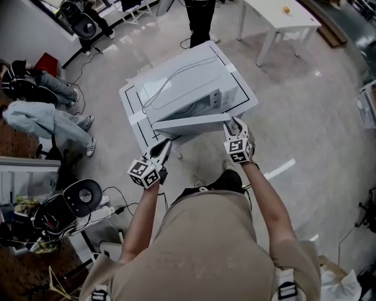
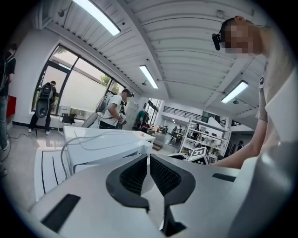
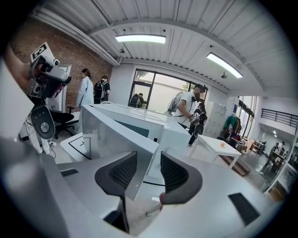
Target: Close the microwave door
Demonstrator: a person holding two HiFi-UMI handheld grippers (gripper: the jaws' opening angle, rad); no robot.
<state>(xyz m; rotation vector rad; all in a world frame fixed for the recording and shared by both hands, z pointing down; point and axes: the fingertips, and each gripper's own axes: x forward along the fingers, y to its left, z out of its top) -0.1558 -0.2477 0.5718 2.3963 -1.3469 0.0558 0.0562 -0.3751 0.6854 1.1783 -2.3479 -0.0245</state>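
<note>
On table, 12 o'clock of operator: white microwave (image 1: 188, 88), a cable (image 1: 170, 82) looped across its top.
Table: white, black lines marked on its top (image 1: 132, 97); it stands on a grey floor (image 1: 305, 106).
Microwave door: open (image 1: 191, 122); it stands out from the body and runs across the near side, from 11 o'clock to 1 o'clock of the operator.
Right gripper: at the door's right end (image 1: 234, 123). Jaws apart, with the door's edge corner between them. The left pad sits close against the panel; a gap shows at the right pad.
Left gripper: near the door's left end, at 11 o'clock (image 1: 164, 147). Jaws drawn together with only a slit between the pads, nothing held. Contact with the door cannot be confirmed.
Second table: white, at 1 o'clock, well apart (image 1: 267, 14), carrying a small orange item (image 1: 286, 9).
Bystanders: one person standing at 12 o'clock beyond the microwave (image 1: 200, 17); seated persons at 10 o'clock (image 1: 47, 117).
</note>
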